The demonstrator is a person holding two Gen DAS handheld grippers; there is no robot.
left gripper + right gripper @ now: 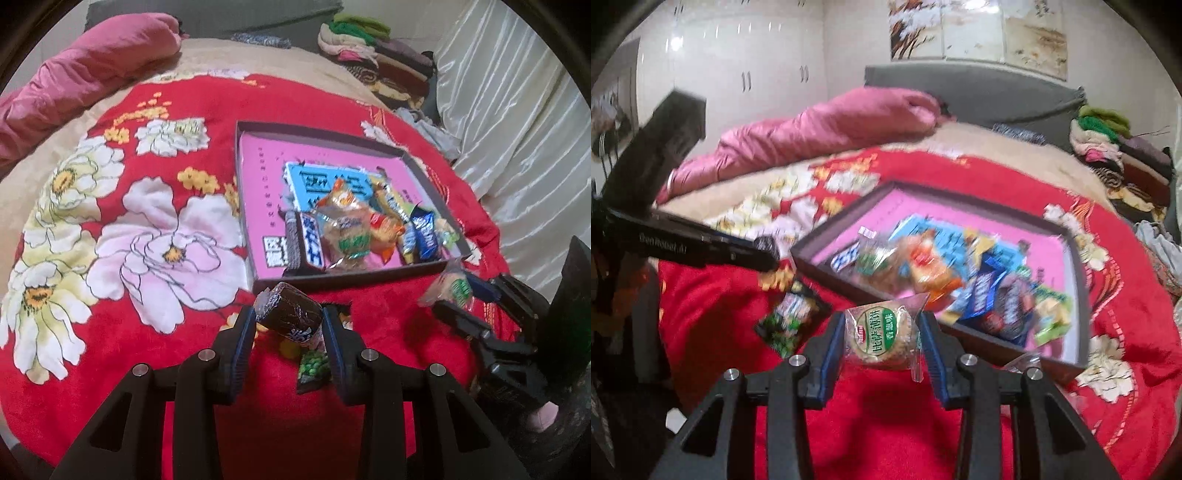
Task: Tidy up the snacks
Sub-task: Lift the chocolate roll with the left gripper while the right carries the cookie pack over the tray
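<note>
My left gripper point(290, 325) is shut on a dark brown wrapped cake roll point(291, 314), held just above the red blanket in front of the box. My right gripper point(882, 336) is shut on a round cracker packet with a green label point(881, 334), its clear wrapper pinched between both pads. The left wrist view shows that packet point(456, 290) off the bed near the box's front right corner. The shallow dark box with pink lining point(314, 138) holds several wrapped snacks piled toward its near right side. A green pea packet point(312, 369) lies on the blanket under the left gripper.
The box point(827, 267) rests on a red flowered blanket point(147, 240) covering a bed. A rolled pink quilt point(92, 66) lies at the far left, a pile of folded clothes point(369, 48) at the far right, and a white curtain point(517, 129) hangs on the right.
</note>
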